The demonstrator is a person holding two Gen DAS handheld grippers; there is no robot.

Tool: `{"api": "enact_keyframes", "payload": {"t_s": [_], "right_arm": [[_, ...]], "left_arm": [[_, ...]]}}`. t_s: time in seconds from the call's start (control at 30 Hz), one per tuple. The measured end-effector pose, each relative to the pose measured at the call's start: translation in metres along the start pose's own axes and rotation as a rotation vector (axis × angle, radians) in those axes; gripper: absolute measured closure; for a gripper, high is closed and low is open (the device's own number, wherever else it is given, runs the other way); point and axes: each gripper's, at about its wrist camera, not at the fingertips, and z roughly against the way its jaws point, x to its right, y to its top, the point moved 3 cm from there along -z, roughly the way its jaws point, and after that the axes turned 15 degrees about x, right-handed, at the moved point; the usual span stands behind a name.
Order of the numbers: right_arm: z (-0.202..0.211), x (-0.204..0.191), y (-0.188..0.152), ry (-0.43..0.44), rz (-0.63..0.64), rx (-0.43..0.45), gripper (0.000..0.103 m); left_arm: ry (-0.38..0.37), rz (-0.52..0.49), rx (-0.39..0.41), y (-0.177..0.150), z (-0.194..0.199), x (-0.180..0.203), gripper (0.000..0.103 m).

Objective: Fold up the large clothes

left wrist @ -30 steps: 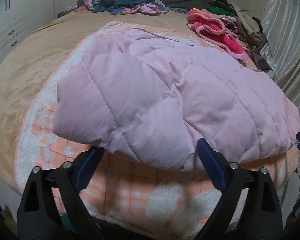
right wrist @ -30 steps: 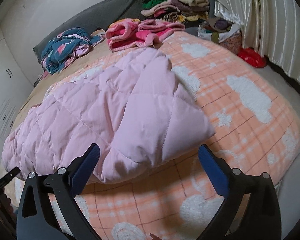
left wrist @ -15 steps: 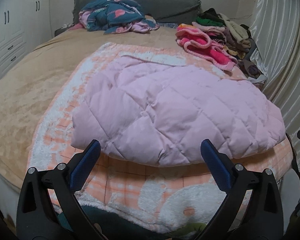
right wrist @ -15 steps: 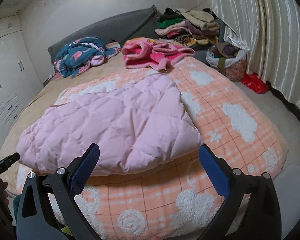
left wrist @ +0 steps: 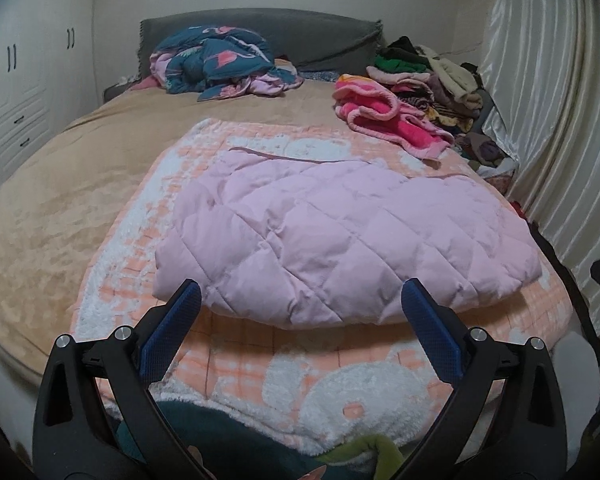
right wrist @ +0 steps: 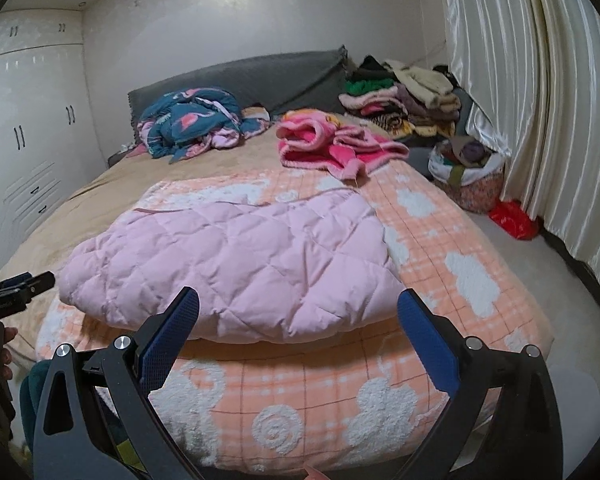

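Note:
A pink quilted down jacket (left wrist: 340,236) lies folded flat on the orange-and-white fleece blanket (left wrist: 340,360) at the foot of the bed; it also shows in the right wrist view (right wrist: 240,264). My left gripper (left wrist: 300,320) is open and empty, held off the near edge of the bed, short of the jacket. My right gripper (right wrist: 298,326) is open and empty, also back from the jacket's near edge. The left gripper shows at the left edge of the right wrist view (right wrist: 16,292).
A teal flamingo-print garment (left wrist: 220,64) and a pink fleece garment (left wrist: 388,120) lie near the grey headboard (right wrist: 240,80). A stack of folded clothes (right wrist: 400,92) sits at the far right. A basket (right wrist: 468,176) and a red bag (right wrist: 514,220) stand on the floor by the curtains (right wrist: 540,120). White wardrobes (right wrist: 28,140) stand on the left.
Both grippers have pulled back and up from the jacket, which now looks smaller and farther. The jacket has stayed flat on the blanket. Both grippers stay open.

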Motion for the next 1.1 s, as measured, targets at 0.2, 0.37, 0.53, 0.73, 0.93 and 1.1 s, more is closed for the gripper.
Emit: {"api": "enact_keyframes", "payload": {"t_s": [0.2,0.37,0.53,0.73,0.93,1.1], "right_arm": [[0.018,-0.02,0.002,0.0,0.001,0.033,0.004],[0.035,-0.034,0.0,0.016,0.007,0.071,0.004],[0.039,-0.043,-0.01,0.017,0.017,0.073,0.004],[0.028,-0.047,-0.026,0.033,0.003,0.014,0.004],[0.027,-0.052,-0.032,0.046,0.021,0.001,0.004],[0.023,-0.056,-0.037,0.057,0.021,-0.02,0.004]], "left_arm": [[-0.028,-0.009,-0.003,-0.01,0.021,0.015,0.009],[-0.052,-0.039,-0.002,-0.017,0.029,0.026,0.009],[-0.057,-0.046,-0.014,-0.023,0.03,0.03,0.009],[-0.068,-0.035,-0.042,-0.033,0.028,0.032,0.009],[-0.05,-0.034,-0.037,-0.034,0.029,0.03,0.009],[-0.042,-0.036,-0.043,-0.036,0.028,0.029,0.009]]}}
